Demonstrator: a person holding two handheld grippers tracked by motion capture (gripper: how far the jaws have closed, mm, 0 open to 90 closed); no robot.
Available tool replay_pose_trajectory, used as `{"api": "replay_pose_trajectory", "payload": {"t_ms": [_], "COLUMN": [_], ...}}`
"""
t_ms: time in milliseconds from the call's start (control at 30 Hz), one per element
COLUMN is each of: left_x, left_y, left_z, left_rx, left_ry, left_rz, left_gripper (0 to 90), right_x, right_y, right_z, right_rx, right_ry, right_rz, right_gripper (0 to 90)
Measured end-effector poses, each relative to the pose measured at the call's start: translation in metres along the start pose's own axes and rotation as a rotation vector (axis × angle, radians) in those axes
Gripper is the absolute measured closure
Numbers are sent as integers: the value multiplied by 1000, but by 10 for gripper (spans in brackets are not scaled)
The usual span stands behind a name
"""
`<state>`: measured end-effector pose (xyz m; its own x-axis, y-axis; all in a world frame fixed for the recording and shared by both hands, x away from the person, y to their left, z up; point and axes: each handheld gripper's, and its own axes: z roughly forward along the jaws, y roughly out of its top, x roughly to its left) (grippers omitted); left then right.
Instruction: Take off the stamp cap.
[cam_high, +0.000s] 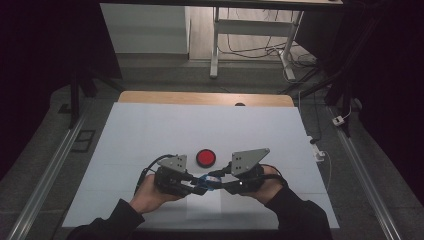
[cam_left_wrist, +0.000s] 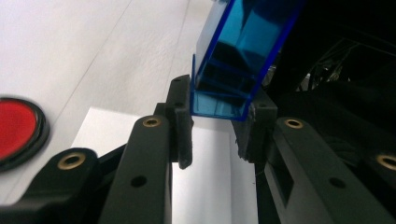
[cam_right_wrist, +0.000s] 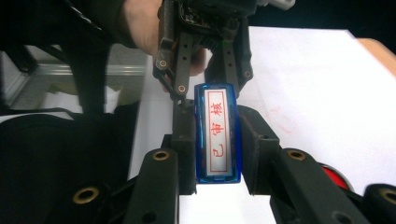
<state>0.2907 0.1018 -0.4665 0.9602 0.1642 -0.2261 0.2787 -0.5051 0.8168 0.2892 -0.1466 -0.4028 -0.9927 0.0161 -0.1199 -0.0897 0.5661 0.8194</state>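
A blue see-through stamp (cam_high: 207, 181) hangs a little above the white sheet, held at both ends. My left gripper (cam_high: 194, 188) is shut on its left end, and my right gripper (cam_high: 223, 183) is shut on its right end. In the left gripper view the black pads press on the blue stamp (cam_left_wrist: 233, 70) from both sides, at the left gripper (cam_left_wrist: 222, 102). In the right gripper view the stamp (cam_right_wrist: 218, 135) shows a white label with red characters, clamped by the right gripper (cam_right_wrist: 216, 116); the left gripper (cam_right_wrist: 205, 88) grips its far end. A round red ink pad (cam_high: 205, 158) lies just beyond the grippers.
A white sheet (cam_high: 150, 130) covers the table, with the wooden edge (cam_high: 205, 98) showing at the far side. A smaller white paper (cam_high: 202, 207) lies below the grippers. The ink pad (cam_left_wrist: 14, 128) lies at the left in the left gripper view. Metal rails (cam_high: 45, 180) run along both sides.
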Motion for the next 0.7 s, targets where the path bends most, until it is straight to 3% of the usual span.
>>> {"api": "replay_pose_trajectory", "payload": {"t_ms": [33, 200, 300, 700], "left_x": [1, -3, -4, -11], "left_y": [-1, 0, 1, 2], "left_z": [-1, 0, -1, -2], "left_rx": [-3, 29, 36, 89], "left_ry": [4, 65, 96, 191], "left_rz": [-10, 31, 34, -16], "left_gripper": [693, 691, 690, 688], "right_x": [0, -2, -4, -8], "right_y": [0, -2, -3, -6], "right_z": [0, 0, 0, -3], "right_rx": [2, 4, 6, 10], "right_ry": [-14, -20, -28, -67], "right_rz": [-2, 38, 59, 117], "right_gripper": [700, 699, 699, 697]}}
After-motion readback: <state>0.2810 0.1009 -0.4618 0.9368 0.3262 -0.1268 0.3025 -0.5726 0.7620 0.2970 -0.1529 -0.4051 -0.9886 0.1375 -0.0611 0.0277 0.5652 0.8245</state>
